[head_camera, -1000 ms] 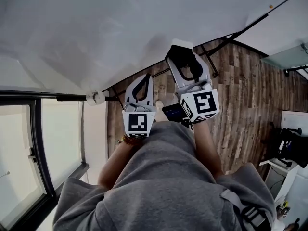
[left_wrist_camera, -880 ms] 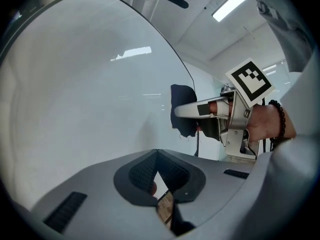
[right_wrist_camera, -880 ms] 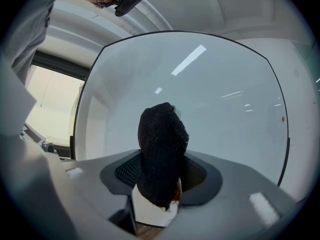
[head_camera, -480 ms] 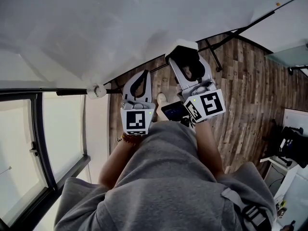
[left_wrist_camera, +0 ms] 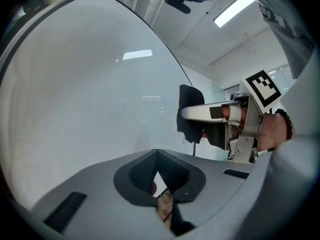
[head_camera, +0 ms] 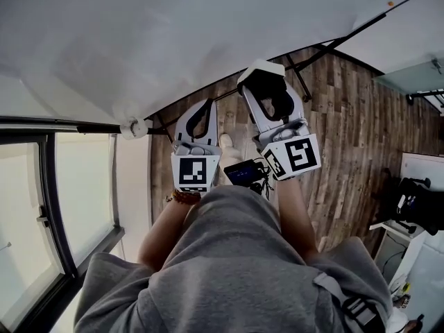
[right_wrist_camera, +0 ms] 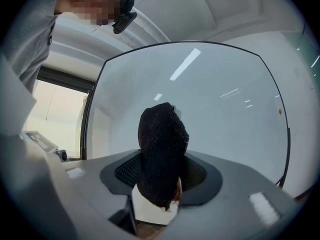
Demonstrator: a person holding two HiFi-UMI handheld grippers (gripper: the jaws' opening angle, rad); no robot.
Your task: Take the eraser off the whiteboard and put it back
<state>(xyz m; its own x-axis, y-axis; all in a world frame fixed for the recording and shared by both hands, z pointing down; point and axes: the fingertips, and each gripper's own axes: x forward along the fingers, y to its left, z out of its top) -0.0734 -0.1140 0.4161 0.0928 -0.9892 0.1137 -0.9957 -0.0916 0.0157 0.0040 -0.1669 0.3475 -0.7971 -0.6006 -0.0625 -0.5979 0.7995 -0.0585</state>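
The whiteboard [head_camera: 139,40] fills the upper part of the head view and stands in front of both grippers. My right gripper [head_camera: 262,83] is shut on the eraser [head_camera: 263,71], a white block with black felt. In the right gripper view the felt of the eraser [right_wrist_camera: 160,154] stands up between the jaws and faces the board [right_wrist_camera: 225,109]. The left gripper view shows the eraser [left_wrist_camera: 189,115] close to the board's edge; whether it touches I cannot tell. My left gripper [head_camera: 205,108] is beside it to the left, jaws shut and empty, and points at the board [left_wrist_camera: 90,84].
The board's dark stand legs [head_camera: 298,75] rest on the wooden floor [head_camera: 347,130]. A window [head_camera: 62,207] with a dark frame is on the left. A small dark device [head_camera: 243,172] hangs at the person's waist. Furniture [head_camera: 416,207] stands at the far right.
My right gripper has shifted a little by the board's lower edge, still holding the eraser. The left gripper has hardly moved. Both grips look the same.
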